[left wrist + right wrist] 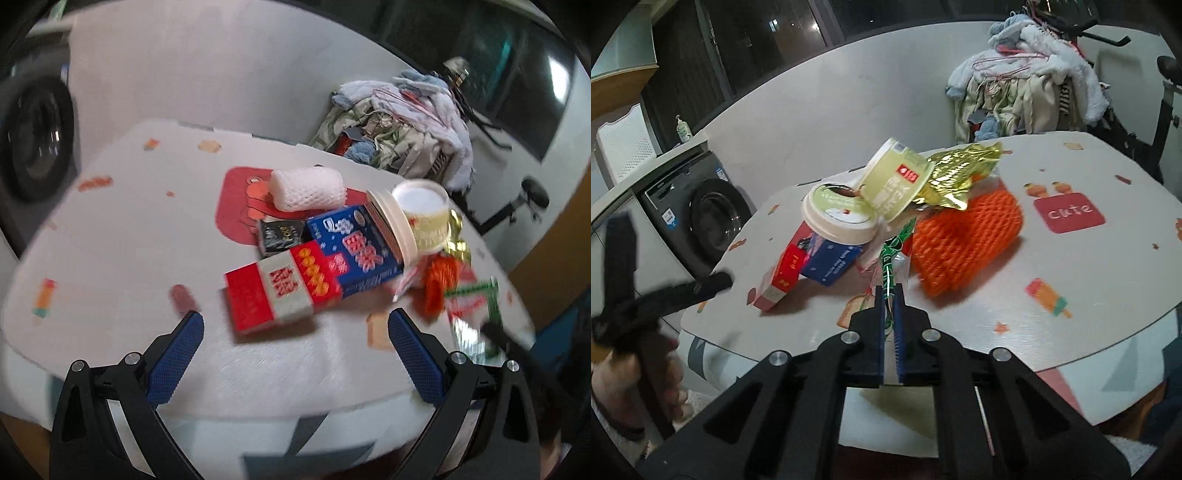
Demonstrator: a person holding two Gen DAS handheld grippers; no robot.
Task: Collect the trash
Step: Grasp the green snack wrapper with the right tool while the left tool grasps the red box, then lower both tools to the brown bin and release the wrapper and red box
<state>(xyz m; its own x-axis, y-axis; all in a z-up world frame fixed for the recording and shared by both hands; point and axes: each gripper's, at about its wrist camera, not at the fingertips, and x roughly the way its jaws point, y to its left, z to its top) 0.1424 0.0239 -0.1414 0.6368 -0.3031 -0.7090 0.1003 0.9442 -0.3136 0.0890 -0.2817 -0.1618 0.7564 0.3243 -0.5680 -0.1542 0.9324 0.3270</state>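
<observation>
A heap of trash lies on the white patterned table [122,236]. In the left wrist view I see a red and white box [280,291], a blue box [354,247], a small black packet [279,234], a white foam net [308,188] and a pale cup [424,218]. My left gripper [295,330] is open just in front of the red box, empty. In the right wrist view my right gripper [889,295] is shut on a green and clear wrapper [894,254], beside an orange foam net [964,236], gold foil [960,173] and two cups [897,181].
A washing machine [698,218] stands beyond the table's left side. A pile of clothes [1034,85] hangs on a rack behind the table. An exercise bike [1167,96] stands at the far right. The left gripper shows at the left edge of the right wrist view [646,295].
</observation>
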